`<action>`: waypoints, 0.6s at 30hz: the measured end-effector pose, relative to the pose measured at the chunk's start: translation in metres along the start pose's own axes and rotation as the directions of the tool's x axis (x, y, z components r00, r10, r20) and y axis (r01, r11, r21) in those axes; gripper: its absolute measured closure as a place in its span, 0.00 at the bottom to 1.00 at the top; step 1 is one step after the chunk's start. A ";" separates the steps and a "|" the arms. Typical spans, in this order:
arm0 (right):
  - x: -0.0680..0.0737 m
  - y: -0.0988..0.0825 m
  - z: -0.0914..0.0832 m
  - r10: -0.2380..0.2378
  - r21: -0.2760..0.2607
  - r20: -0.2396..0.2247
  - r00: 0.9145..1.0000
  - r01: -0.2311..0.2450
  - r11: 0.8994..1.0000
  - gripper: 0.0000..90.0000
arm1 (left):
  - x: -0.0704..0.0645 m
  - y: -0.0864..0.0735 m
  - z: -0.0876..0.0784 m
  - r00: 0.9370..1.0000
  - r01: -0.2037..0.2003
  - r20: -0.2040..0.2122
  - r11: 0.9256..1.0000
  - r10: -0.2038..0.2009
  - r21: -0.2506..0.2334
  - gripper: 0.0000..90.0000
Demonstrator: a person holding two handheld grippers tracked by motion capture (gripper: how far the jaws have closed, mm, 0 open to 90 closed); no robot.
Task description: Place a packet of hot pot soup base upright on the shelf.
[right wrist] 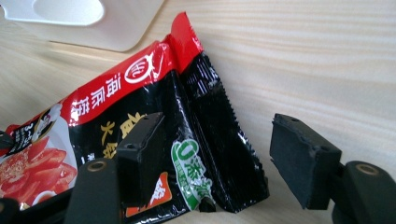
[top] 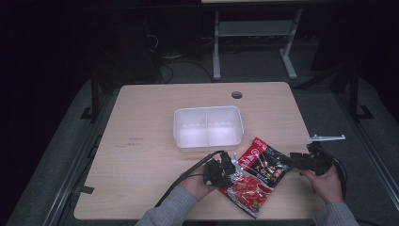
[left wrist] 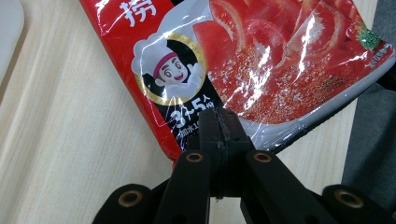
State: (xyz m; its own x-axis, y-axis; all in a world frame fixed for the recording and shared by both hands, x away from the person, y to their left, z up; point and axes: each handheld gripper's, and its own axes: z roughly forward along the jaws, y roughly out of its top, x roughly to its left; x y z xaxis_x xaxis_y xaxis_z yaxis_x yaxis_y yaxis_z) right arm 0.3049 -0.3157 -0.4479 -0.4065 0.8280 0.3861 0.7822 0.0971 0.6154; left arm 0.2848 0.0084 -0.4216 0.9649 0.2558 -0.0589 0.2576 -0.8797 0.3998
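Now we're pinching sauce packet [left wrist: 261, 60] edge with left gripper [left wrist: 218, 122]; right gripper [right wrist: 219, 154], lower frame, gaping astride corner, needing deeper bite.

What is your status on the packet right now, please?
Left tool shut on the packet edge. Right tool open, straddling its other end. Packet on the table, apart from the white tub. Nothing in the way.

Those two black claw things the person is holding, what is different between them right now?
The left gripper is shut, its jaws pinching the edge of the red sauce packet; the right gripper is open, its jaws standing apart around the packet's black end. The left one works at the packet's left edge, the right one at its right end. Both have black jaws and are hand-held.
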 end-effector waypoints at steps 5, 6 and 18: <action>-0.002 -0.005 0.005 0.020 0.030 -0.020 1.000 -0.019 0.999 0.40 | -0.001 -0.001 0.003 1.000 0.003 -0.006 1.000 -0.003 0.004 1.00; -0.002 -0.005 0.006 0.026 0.033 -0.026 0.999 -0.025 0.999 0.41 | -0.001 -0.001 0.003 1.000 0.002 -0.007 1.000 -0.002 0.008 1.00; -0.001 -0.012 0.012 0.081 0.050 -0.118 0.990 -0.076 0.996 0.45 | -0.002 -0.001 0.006 1.000 -0.004 -0.015 1.000 0.004 0.020 1.00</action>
State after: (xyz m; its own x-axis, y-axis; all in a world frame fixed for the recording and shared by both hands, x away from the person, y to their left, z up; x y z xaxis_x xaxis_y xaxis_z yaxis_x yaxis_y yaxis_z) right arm 0.3013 -0.3111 -0.4640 -0.3949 0.7620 0.5133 0.8332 0.0616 0.5495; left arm 0.2832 0.0069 -0.4272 0.9652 0.2581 -0.0431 0.2546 -0.8886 0.3816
